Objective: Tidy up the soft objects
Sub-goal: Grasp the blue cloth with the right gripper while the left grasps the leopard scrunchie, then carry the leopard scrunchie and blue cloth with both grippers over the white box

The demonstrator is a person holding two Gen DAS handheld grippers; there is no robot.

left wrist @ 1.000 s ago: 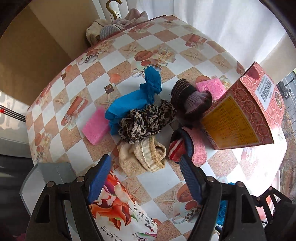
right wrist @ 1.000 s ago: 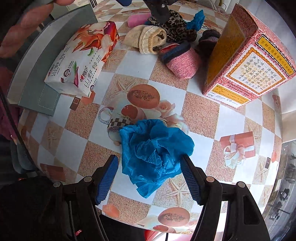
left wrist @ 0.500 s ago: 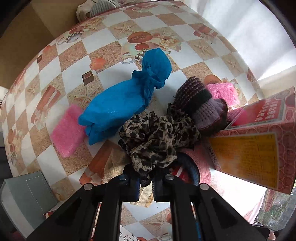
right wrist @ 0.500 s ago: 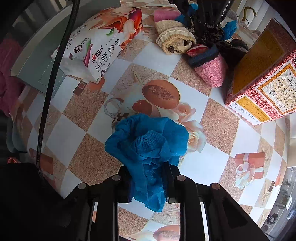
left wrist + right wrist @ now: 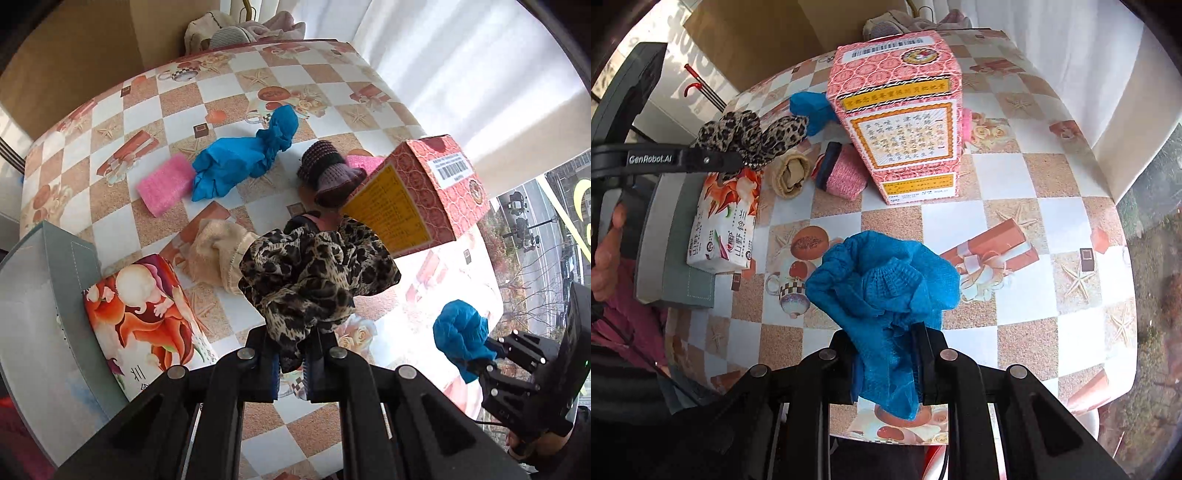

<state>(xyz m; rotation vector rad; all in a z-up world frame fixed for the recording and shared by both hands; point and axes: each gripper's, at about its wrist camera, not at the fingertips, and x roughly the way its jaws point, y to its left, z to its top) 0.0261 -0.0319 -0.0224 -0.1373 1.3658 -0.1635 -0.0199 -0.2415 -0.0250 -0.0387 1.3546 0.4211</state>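
Observation:
My left gripper (image 5: 290, 354) is shut on a leopard-print cloth (image 5: 317, 273), which bunches up above the table. In the right wrist view that same gripper (image 5: 738, 160) holds the leopard cloth (image 5: 753, 134) at the left. My right gripper (image 5: 886, 369) is shut on a crumpled blue mesh cloth (image 5: 882, 284), lifted off the checked tablecloth (image 5: 1015, 221). The left wrist view shows it at the lower right (image 5: 487, 354) with the blue bundle (image 5: 460, 332). On the table lie a second blue cloth (image 5: 243, 158), a pink sponge (image 5: 162, 184), a beige sock (image 5: 221, 254) and a dark knit piece (image 5: 325, 173).
A red patterned box (image 5: 905, 110) stands in the middle of the table, with a pink-and-navy knit item (image 5: 842, 171) at its left foot. A flowered tissue pack (image 5: 144, 317) rests on a grey-green pad (image 5: 37, 295) at the left edge. A person's hand (image 5: 605, 258) shows far left.
Both grippers went from open to shut. The left took the leopard cloth from the pile and raised it. The right closed on the blue cloth and lifted it off the table.

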